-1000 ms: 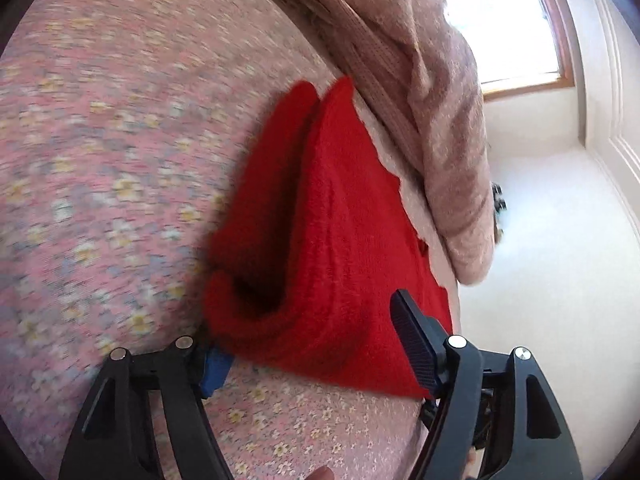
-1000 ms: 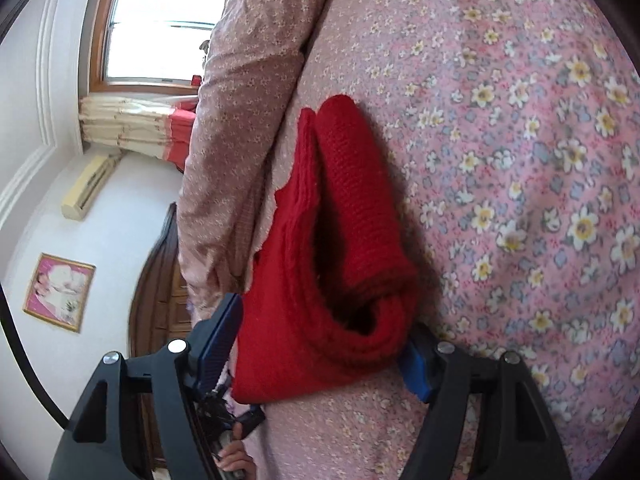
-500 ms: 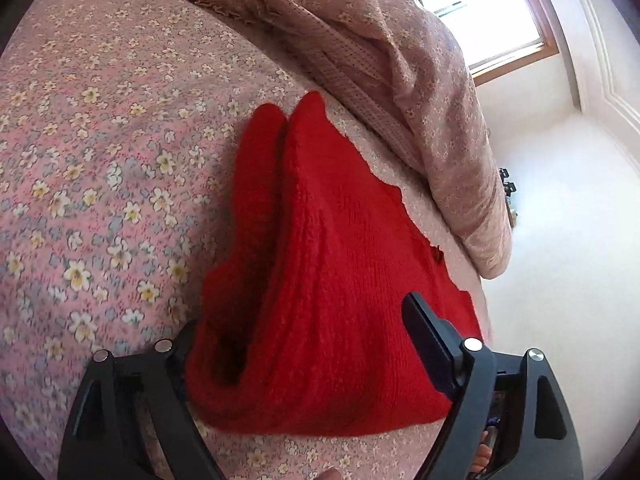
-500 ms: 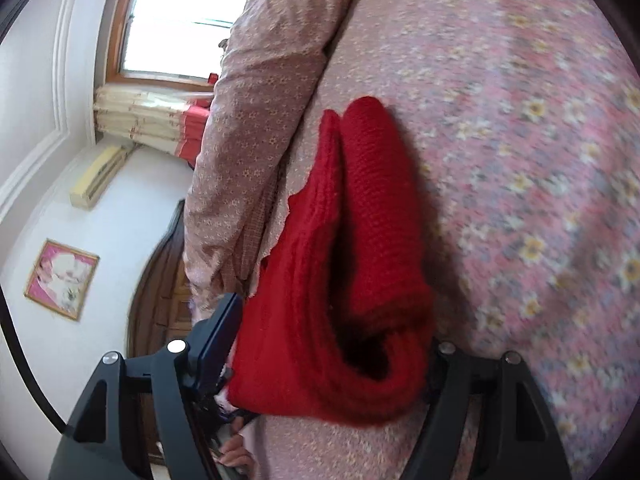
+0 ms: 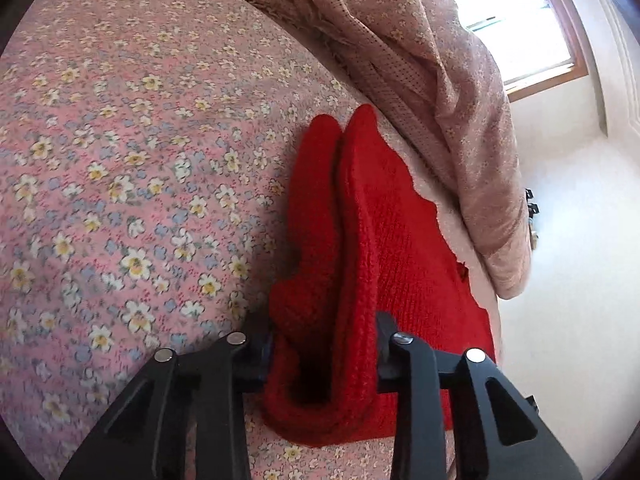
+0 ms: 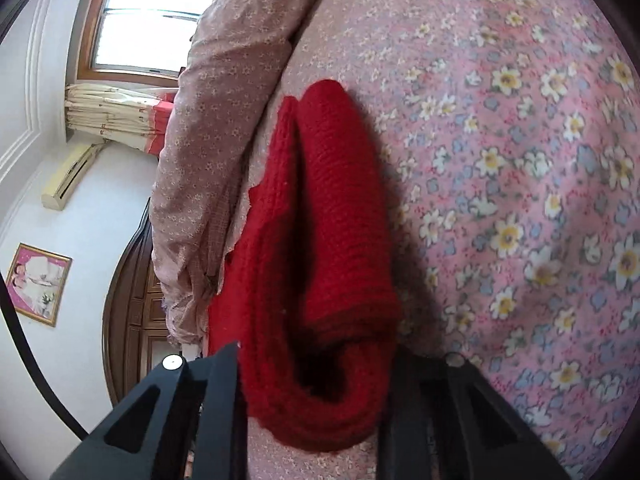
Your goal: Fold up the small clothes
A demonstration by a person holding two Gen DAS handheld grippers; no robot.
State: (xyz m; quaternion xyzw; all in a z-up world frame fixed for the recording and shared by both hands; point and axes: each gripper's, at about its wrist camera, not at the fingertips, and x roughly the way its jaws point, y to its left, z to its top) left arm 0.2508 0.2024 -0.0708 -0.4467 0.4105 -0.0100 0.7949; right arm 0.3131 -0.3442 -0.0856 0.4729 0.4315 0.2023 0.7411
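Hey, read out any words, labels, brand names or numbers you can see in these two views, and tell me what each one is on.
No readable text in either view.
Red knitted garment: no tag or label shows.
Floral bedsheet: flower print only.
Framed picture on the wall: an image, no lettering that can be made out.
Wall air conditioner: any brand mark is too small to read.

- Left wrist: close, angled down across the bed [image 5: 120,160].
- Right wrist: close, angled down from the opposite end.
- Shared: red knit garment [image 5: 384,240] [image 6: 332,240], window [image 5: 504,20] [image 6: 144,32].
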